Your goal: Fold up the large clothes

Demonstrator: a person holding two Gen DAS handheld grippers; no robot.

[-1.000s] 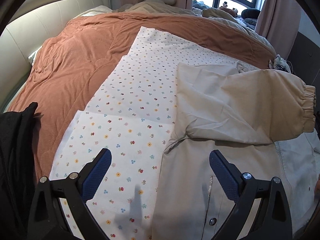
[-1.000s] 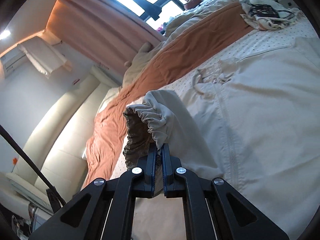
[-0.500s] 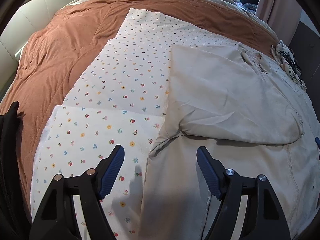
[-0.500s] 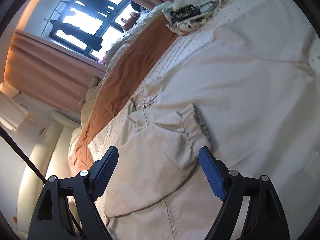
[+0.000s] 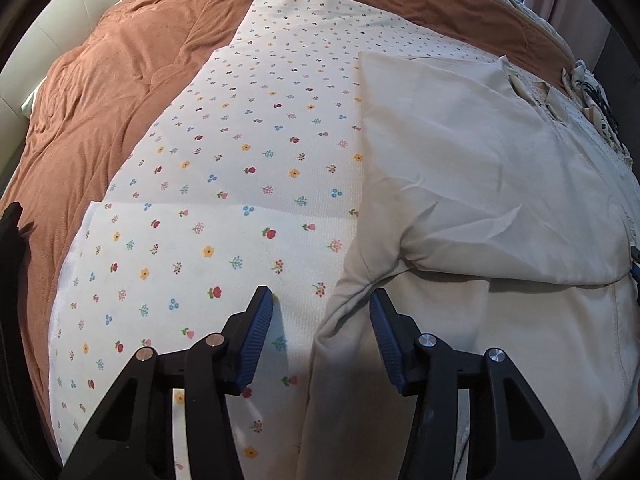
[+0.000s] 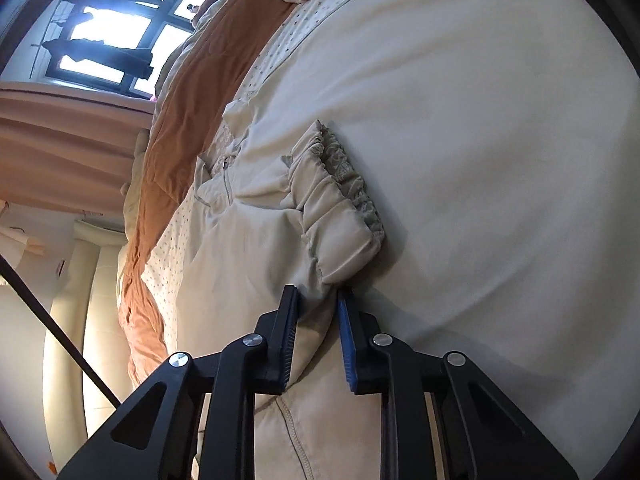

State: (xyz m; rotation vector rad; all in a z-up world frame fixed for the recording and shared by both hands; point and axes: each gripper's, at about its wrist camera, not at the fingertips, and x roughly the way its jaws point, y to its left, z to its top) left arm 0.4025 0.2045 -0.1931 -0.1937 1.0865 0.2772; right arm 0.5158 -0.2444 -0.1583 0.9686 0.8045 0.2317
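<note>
A large beige jacket [image 5: 480, 184] lies flat on a floral sheet [image 5: 248, 160] on the bed. One sleeve is folded across its body, and the elastic cuff [image 6: 340, 200] rests on the jacket front [image 6: 480, 120]. My left gripper [image 5: 320, 304] is open and empty, low over the jacket's left edge near the armpit. My right gripper [image 6: 318, 300] is partly closed, its blue pads [image 6: 346, 344] on either side of a fold of the sleeve just below the cuff. I cannot tell whether the pads press the cloth.
A rust-brown blanket [image 5: 120, 72] covers the bed around the sheet. A black garment [image 5: 12, 264] lies at the left edge. A patterned cloth bundle [image 5: 596, 92] sits at the far right. A cream headboard [image 6: 80, 300], curtains and a window [image 6: 104, 40] stand beyond.
My right gripper laid the sleeve across the jacket, let go of the cuff and opened wide, then narrowed around the sleeve below the cuff. My left gripper dropped lower and narrowed somewhat.
</note>
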